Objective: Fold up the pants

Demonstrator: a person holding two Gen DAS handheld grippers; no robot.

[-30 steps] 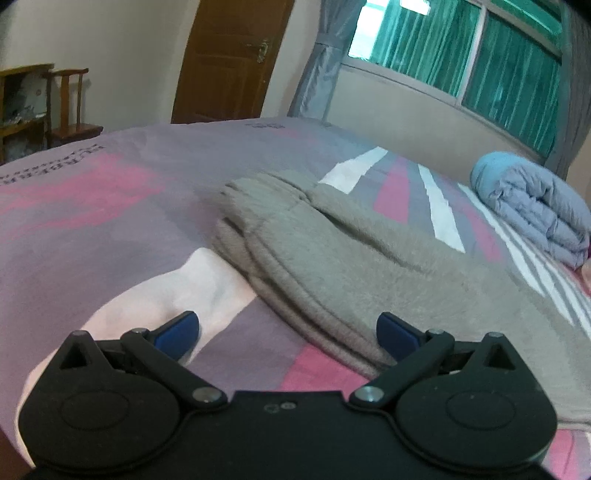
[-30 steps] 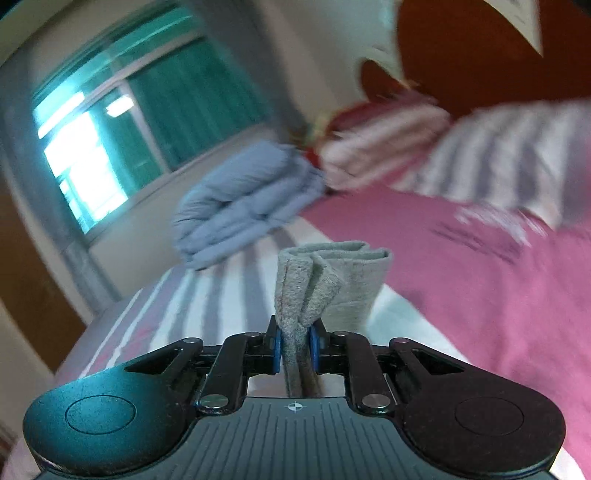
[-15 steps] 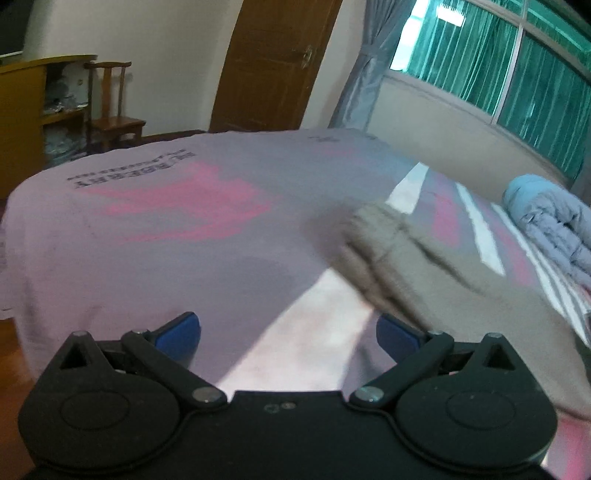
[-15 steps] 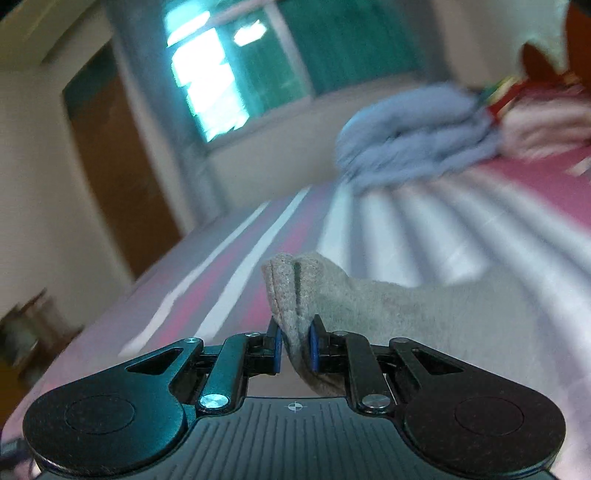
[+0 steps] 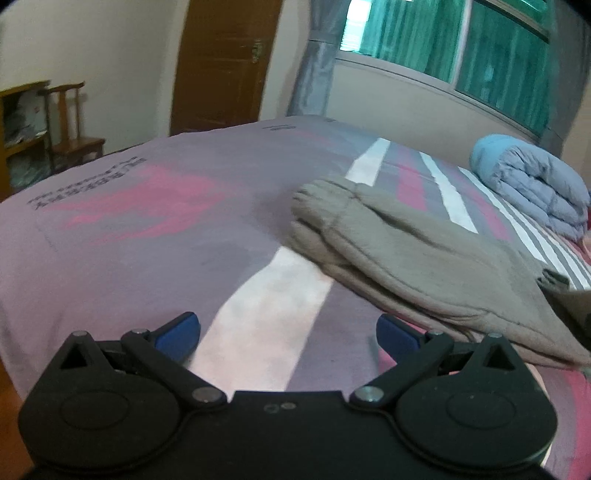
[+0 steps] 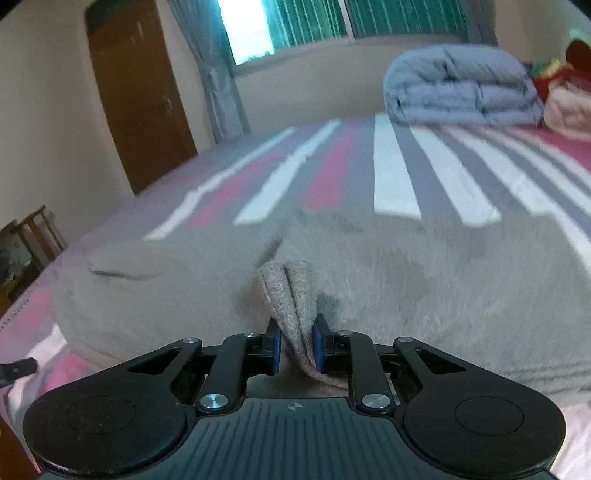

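Blue pads of the right gripper stand at six o'clock in the right wrist view with a bunched fold of the grey-beige fleece pants between them. Its jaws have just been opening a little, yet the cloth fills the narrow gap and both pads touch it, so the claw is grasping the pants. Beyond the fold, the rest of the garment spreads flat across the purple bed sheet with pink and white stripes, reaching from nine o'clock to three o'clock. Further on, at one o'clock, a folded pale blue quilt lies at the far edge of the bed, under a window with green curtains. A brown wooden door stands at ten o'clock.

From the left wrist camera, the left gripper sits at six o'clock, released, its blue fingertips spread wide over a white stripe of the sheet with nothing between them. Pants fabric lies just beyond the right fingertip, stretching from four o'clock up toward the centre, where the ribbed cuffs rest stacked on the sheet. A wooden chair stands past the bed at ten o'clock, and the same quilt lies at two o'clock.
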